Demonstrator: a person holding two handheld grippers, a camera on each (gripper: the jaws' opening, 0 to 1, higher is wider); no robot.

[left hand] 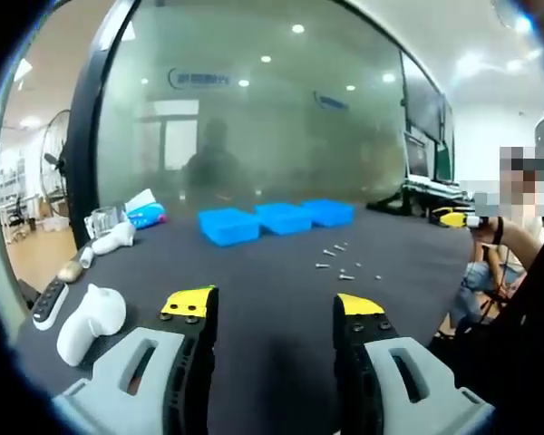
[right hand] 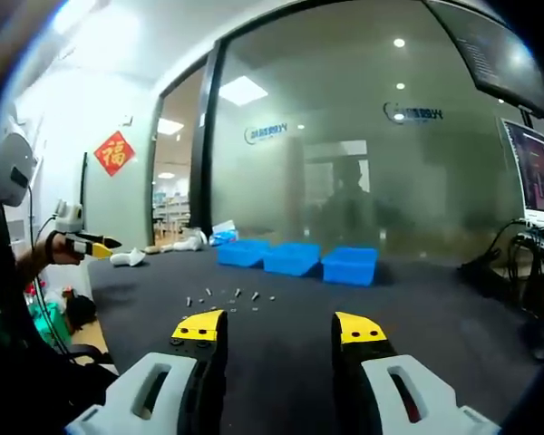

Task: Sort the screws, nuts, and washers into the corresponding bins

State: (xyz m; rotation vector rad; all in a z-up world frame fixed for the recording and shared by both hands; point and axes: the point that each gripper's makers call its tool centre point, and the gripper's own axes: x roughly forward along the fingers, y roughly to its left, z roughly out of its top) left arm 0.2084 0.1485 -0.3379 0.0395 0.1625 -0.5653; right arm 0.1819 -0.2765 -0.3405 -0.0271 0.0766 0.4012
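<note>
Hardware (left hand: 343, 265) lies loose on the dark tabletop (left hand: 272, 308), a thin scatter of small silvery pieces stretched into a band running left to right, nearer to me than the 3 blue bins (left hand: 276, 219). In the left gripper view the scatter sits right of centre, well apart from my left gripper (left hand: 274, 308); in the right gripper view the same pieces (right hand: 222, 297) sit left of centre, ahead of my right gripper (right hand: 279, 328). The bins (right hand: 297, 257) stand side by side in a row at the far part of the table, touching or nearly so, in front of a frosted glass wall (left hand: 254, 109).

Both of my grippers have their yellow-tipped jaws spread wide with nothing between them, hovering above the near table. I judge sorting has not begun: no piece is gripped, and I cannot tell whether the bins hold anything.

Next move, as I see it, is to bring 1 gripper forward and down over a single piece and pinch it across its narrow width. The pieces are too small to tell screws from nuts or washers, or which way any screw's long axis points, so I would need to come closer before choosing an approach angle.

White controllers (left hand: 91, 319) and a tissue pack (left hand: 146, 214) rest at the table's left edge.
</note>
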